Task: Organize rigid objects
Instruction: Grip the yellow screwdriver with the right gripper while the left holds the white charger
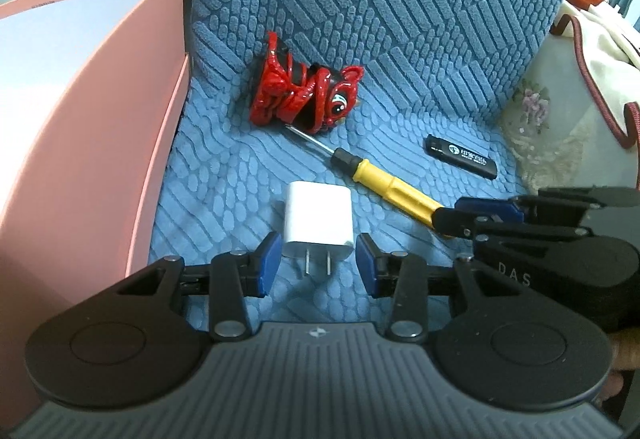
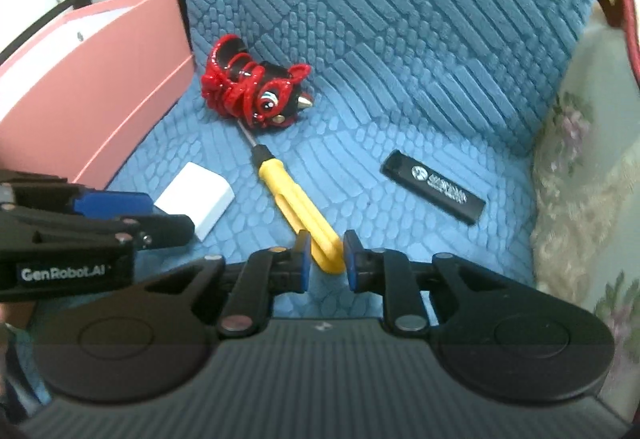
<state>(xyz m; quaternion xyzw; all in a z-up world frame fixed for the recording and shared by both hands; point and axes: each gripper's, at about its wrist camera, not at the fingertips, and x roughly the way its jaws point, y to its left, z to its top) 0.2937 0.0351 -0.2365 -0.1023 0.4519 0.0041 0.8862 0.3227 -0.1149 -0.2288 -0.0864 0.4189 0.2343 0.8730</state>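
Left gripper (image 1: pixel 316 263) gapes over blue textured seat (image 1: pixel 224 175) (pink box (image 1: pixel 92 143) alongside).

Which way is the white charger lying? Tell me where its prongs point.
The white charger lies flat on the blue cushion, prongs toward the left gripper, whose open jaws flank it without touching.

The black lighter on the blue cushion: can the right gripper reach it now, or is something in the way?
Probably not at once. The right gripper has its open jaws around the end of the yellow screwdriver. The black lighter lies apart to the right on bare cushion, nothing covering it.
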